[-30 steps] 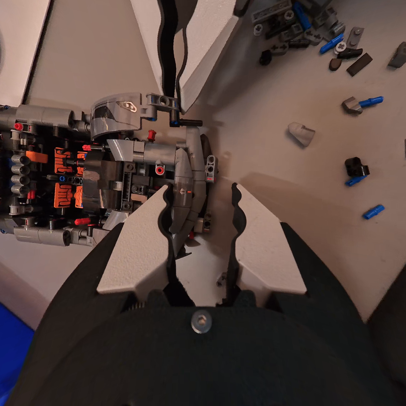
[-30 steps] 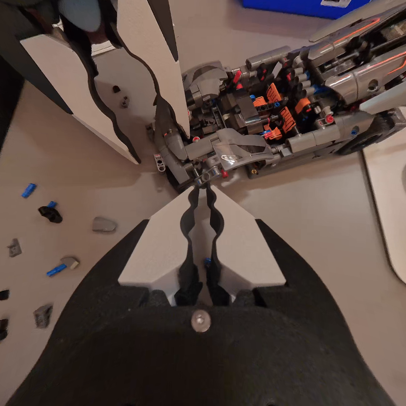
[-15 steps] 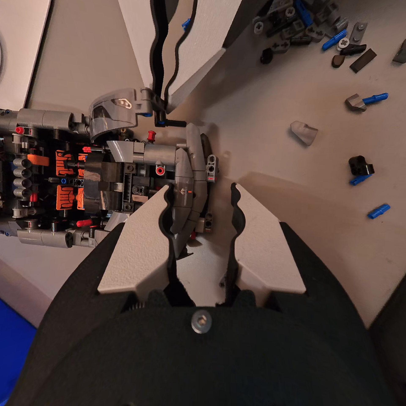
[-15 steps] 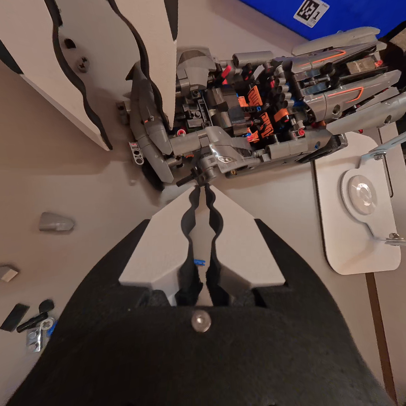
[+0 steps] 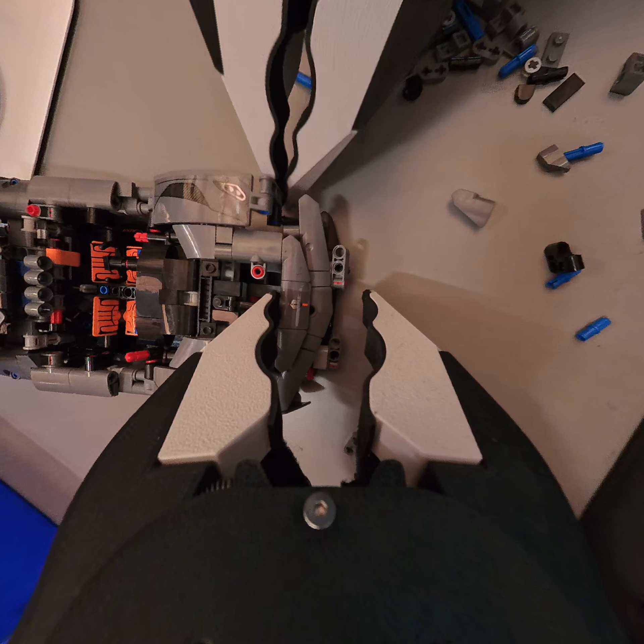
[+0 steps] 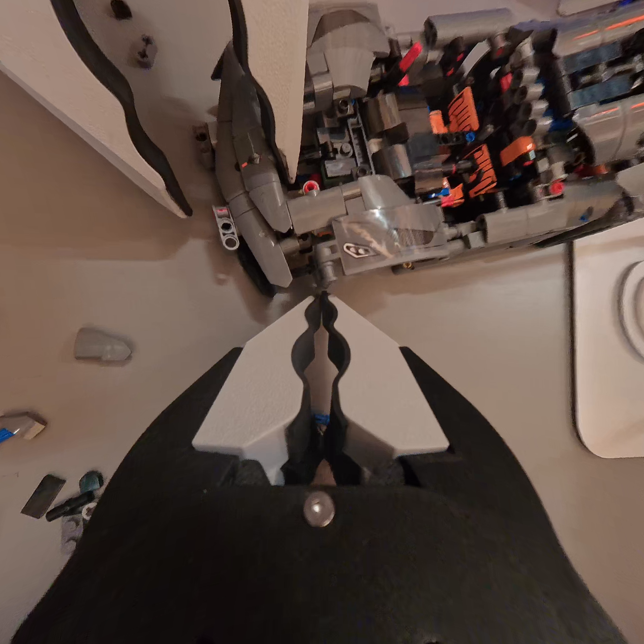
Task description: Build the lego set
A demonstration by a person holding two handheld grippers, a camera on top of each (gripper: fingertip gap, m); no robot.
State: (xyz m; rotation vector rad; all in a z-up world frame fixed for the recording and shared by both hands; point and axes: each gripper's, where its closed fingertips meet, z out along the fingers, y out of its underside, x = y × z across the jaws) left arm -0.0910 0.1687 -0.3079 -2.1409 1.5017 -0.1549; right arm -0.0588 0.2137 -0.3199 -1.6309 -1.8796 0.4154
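The lego model (image 5: 195, 278), a grey, black and orange vehicle, lies on the table (image 5: 488, 348) reaching off the left edge of the left wrist view. A second ago its curved grey panel (image 5: 204, 200) stood away from the body on a black pin held by our right gripper (image 6: 322, 296); now the panel sits tight against the chassis beside the grey nose assembly (image 5: 306, 289), and the pin has all but gone into the joint. We judge this sub-step close to seated, perhaps needing a last press.

Our right gripper has its tips pressed together at the panel's small grey connector (image 6: 326, 259); whether it still pinches the pin we cannot tell, as the tips hide it. A blue pin (image 6: 320, 418) is lodged deep between its fingers. Our left gripper (image 5: 317, 296) has stayed spread, one finger (image 5: 226, 376) against the nose assembly, steadying the model without clamping it.

To the right lie a light grey slope piece (image 5: 472, 207), a loose blue pin (image 5: 592, 328), a black connector (image 5: 561, 258) and, at the far right, a pile of spare parts (image 5: 488, 52). Nothing blocks the joint but the grippers themselves.
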